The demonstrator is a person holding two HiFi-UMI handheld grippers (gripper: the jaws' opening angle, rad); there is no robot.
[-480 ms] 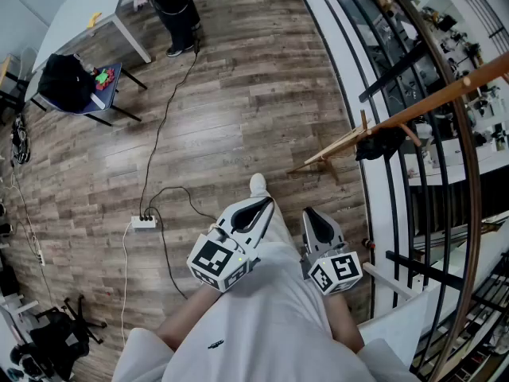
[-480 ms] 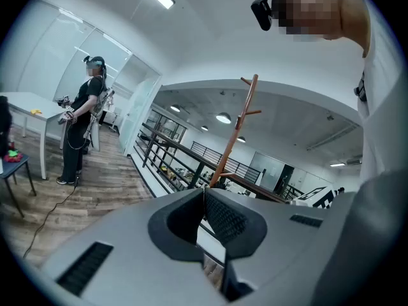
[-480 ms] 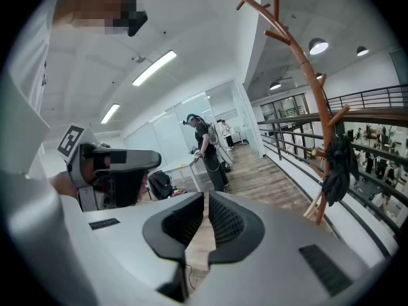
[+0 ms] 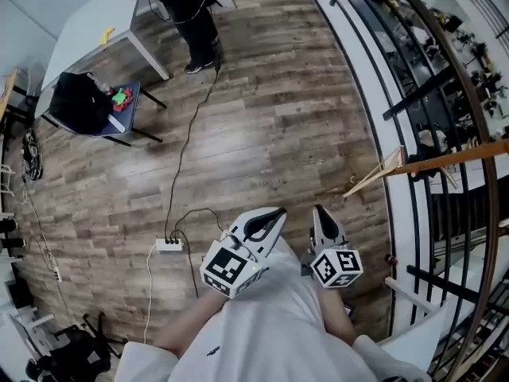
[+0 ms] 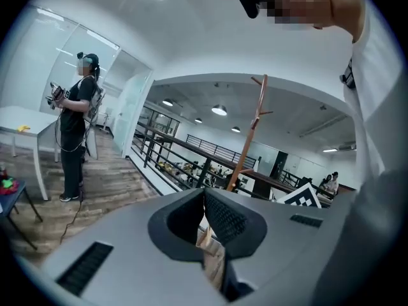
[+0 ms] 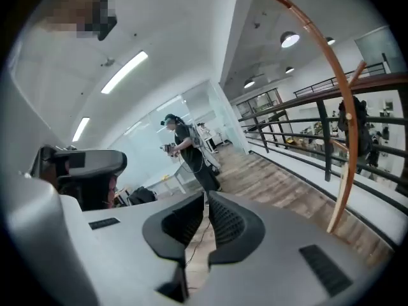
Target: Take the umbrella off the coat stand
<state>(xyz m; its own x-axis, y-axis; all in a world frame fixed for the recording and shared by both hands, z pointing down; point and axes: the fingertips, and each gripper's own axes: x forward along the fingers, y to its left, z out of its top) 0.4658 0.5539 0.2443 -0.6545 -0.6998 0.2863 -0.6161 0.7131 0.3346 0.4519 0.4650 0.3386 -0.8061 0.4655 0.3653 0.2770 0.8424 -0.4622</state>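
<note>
The wooden coat stand [image 4: 449, 159] leans across the right edge of the head view, by the black railing. A dark bundle, likely the umbrella [image 4: 430, 148], hangs on it. The right gripper view shows the stand's pole [image 6: 336, 107] at the right with the dark umbrella [image 6: 354, 127] beside it. In the left gripper view the stand [image 5: 250, 129] rises far ahead. My left gripper [image 4: 274, 213] and right gripper [image 4: 320, 211] are held close to the person's body, well short of the stand. Both are shut with nothing between the jaws.
A black railing [image 4: 398, 78] with a brown handrail curves along the right. A power strip [image 4: 169, 245] and its cable lie on the wooden floor ahead. Further off stand a chair with a dark bag [image 4: 79, 102], a white table [image 4: 95, 30] and a person [image 4: 187, 6].
The head view has swung, so the coat stand has slid toward the right edge and the floor to the right. Both grippers stay shut near the body.
</note>
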